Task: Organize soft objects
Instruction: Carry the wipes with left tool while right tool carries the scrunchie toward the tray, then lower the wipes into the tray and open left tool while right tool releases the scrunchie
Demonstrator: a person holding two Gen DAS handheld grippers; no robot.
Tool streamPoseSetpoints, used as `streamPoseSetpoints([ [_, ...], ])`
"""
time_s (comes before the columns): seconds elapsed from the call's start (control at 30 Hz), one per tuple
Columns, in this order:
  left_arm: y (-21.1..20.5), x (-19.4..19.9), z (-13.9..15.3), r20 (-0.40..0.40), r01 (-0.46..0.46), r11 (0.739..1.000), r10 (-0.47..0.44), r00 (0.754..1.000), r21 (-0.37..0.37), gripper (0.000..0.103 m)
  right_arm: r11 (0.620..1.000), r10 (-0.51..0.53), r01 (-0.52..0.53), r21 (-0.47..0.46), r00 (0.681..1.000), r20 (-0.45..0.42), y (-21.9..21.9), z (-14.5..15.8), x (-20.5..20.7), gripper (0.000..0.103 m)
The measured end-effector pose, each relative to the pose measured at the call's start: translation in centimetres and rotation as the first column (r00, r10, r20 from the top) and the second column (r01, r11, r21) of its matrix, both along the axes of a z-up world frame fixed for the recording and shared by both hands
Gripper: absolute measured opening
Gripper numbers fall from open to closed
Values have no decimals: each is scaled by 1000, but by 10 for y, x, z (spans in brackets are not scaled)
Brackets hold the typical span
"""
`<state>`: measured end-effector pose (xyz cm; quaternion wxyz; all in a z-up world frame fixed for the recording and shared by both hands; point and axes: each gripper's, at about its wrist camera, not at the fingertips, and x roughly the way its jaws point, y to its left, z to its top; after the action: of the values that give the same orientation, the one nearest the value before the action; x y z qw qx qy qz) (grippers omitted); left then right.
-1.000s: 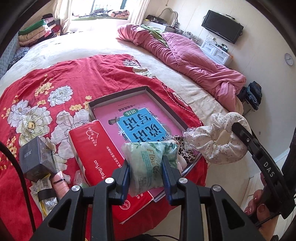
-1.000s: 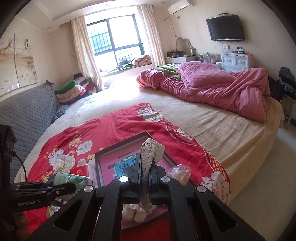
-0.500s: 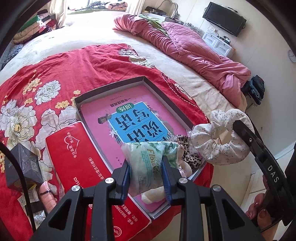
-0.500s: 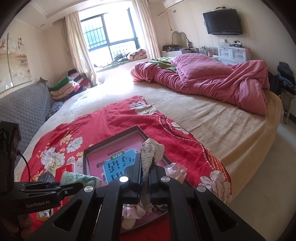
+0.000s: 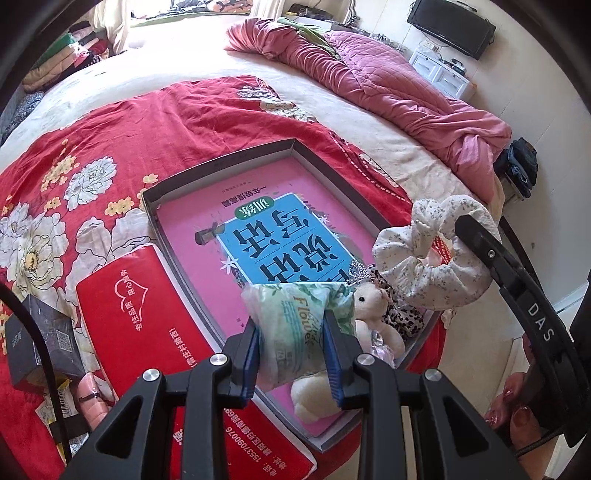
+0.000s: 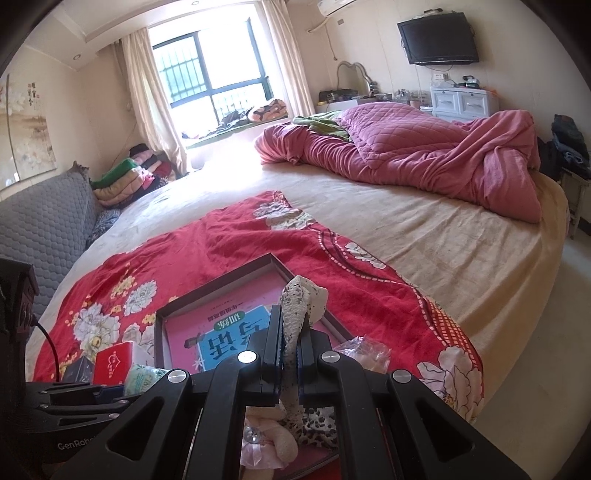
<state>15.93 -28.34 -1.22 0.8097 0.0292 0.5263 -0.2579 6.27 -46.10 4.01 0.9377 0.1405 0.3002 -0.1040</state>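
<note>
tissue pack [image 5: 295, 332] "flower", left fingers [image 5: 252, 350] clamping.

A shallow grey cardboard tray [image 5: 221, 162] is set on a red floral blanket [image 5: 110, 122]; a cream plush rabbit [image 5: 369, 299] is laid in its near corner, a red tissue pack [image 5: 147, 317] beside its left wall.

Sunlit bedroom, cream walls, large bed.

Barred window [image 6: 218, 70] with cream curtains [image 6: 147, 99] on the far wall, glare spilling onto the beige bed sheet [image 6: 424, 236]. Crumpled pink quilt [image 6: 424, 155] along the bed's far right edge; red floral blanket [image 6: 229, 251] over its near left part. Grey padded sofa [image 6: 40, 229] at left, folded bedding [image 6: 125, 177] stacked beside it. Wall-mounted television [image 6: 437, 37] above white drawers [image 6: 461, 101]; air conditioner [image 6: 332, 5] near the ceiling; painting [image 6: 26, 136] on the left wall.
</note>
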Motion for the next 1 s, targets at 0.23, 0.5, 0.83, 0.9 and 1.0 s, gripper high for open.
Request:
streamPoseSetpoints([
  [0.23,-1,2,-6,-5,1,1000,-1,1000,22,31,1000,-9,9,12,998,-68,-5,-23,11,6],
  [0.5,-2,5,-10,-12,0,1000,0,1000,22,31,999,-38,32,-40,986,-164,-10,-47,12,8],
  [0.83,-1,8,-14,-26,-15,1000,15,1000,26,32,997,-55,43,-69,981,-184,-13,-51,7,29],
  [0.9,-1,9,-15,-28,-15,999,16,999,36,33,996,-62,50,-72,982,-178,-12,-49,5,34],
  [1.0,-1,9,-17,-36,-18,999,19,999,41,35,995,-74,62,-81,984,-163,-13,-43,2,40],
])
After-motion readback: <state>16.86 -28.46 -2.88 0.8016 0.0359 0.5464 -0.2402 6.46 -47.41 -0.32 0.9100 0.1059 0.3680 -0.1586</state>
